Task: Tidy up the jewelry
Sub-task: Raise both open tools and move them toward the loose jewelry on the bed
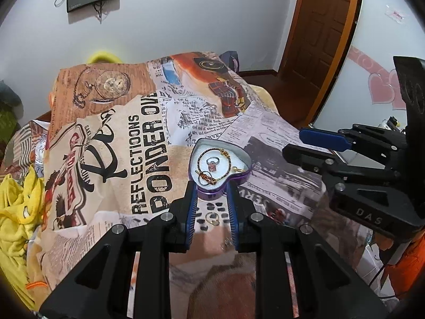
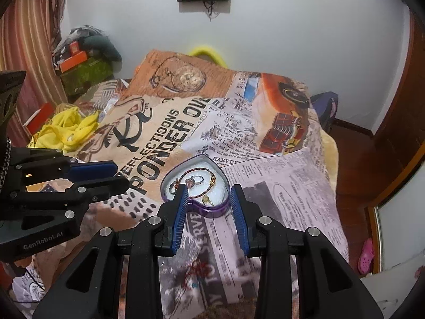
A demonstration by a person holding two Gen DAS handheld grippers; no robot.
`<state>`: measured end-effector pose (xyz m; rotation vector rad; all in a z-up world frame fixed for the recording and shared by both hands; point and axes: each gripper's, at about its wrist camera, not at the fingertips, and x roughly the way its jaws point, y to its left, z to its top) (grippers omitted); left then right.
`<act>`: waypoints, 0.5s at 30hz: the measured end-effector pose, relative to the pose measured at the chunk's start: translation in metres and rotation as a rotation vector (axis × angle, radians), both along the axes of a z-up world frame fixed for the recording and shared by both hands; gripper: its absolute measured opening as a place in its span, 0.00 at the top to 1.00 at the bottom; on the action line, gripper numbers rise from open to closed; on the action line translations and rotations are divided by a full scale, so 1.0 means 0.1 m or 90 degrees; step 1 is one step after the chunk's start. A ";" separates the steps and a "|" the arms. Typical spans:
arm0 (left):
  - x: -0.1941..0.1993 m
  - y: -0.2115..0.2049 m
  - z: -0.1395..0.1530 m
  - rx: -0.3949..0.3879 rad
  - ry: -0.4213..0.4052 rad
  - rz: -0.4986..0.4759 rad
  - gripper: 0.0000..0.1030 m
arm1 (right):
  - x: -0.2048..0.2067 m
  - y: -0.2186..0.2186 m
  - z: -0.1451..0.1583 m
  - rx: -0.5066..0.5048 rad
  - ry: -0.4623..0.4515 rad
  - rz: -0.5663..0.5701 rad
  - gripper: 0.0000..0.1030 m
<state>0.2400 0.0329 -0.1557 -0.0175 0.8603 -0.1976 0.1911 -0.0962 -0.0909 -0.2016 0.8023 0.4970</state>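
On the blanket (image 1: pixel 127 159), just past both sets of open jaws, sits the purple heart box (image 1: pixel 220 165) with a bracelet (image 1: pixel 225 156) and ring (image 1: pixel 212 162) inside. A loose gold ring (image 1: pixel 213 218) lies near the box, right between the left gripper's (image 1: pixel 212 207) spread jaws, so that hand is closer. Only the left view shows it; the right gripper (image 2: pixel 209 207), also spread wide, shows a red string (image 2: pixel 198 268) instead.
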 end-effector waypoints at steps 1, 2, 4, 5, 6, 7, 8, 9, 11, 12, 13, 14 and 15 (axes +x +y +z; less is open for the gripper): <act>-0.04 -0.01 0.02 0.001 -0.002 -0.001 0.78 | -0.04 -0.02 0.03 0.003 -0.003 -0.003 0.71; -0.09 -0.01 0.04 0.003 -0.003 -0.001 0.78 | -0.08 -0.04 0.05 0.005 -0.005 -0.005 0.71; -0.16 -0.03 0.06 0.005 -0.006 0.000 0.74 | -0.15 -0.07 0.07 0.007 -0.009 -0.009 0.71; -0.19 -0.03 0.06 0.006 -0.007 0.000 0.74 | -0.18 -0.08 0.08 0.007 -0.010 -0.011 0.71; -0.22 -0.03 0.06 0.007 -0.007 0.000 0.73 | -0.22 -0.10 0.08 0.008 -0.010 -0.013 0.71; -0.24 -0.03 0.05 0.008 -0.006 0.001 0.73 | -0.24 -0.11 0.08 0.008 -0.010 -0.015 0.71; -0.27 -0.03 0.04 0.007 -0.003 0.003 0.73 | -0.27 -0.12 0.08 0.009 -0.008 -0.017 0.71; -0.29 -0.02 0.02 0.006 -0.001 0.004 0.73 | -0.28 -0.13 0.07 0.010 -0.006 -0.018 0.71; -0.32 0.00 -0.04 0.005 0.011 0.008 0.73 | -0.32 -0.15 0.05 0.013 -0.001 -0.022 0.71; -0.34 0.01 -0.06 0.004 0.015 0.010 0.73 | -0.33 -0.16 0.03 0.014 0.002 -0.025 0.71; -0.35 0.02 -0.09 0.004 0.020 0.012 0.73 | -0.34 -0.17 0.01 0.013 0.004 -0.027 0.71; -0.36 0.03 -0.13 0.003 0.027 0.014 0.73 | -0.36 -0.18 -0.01 0.012 0.006 -0.029 0.71; -0.38 0.03 -0.15 0.003 0.031 0.015 0.73 | -0.37 -0.18 -0.04 0.013 0.011 -0.030 0.71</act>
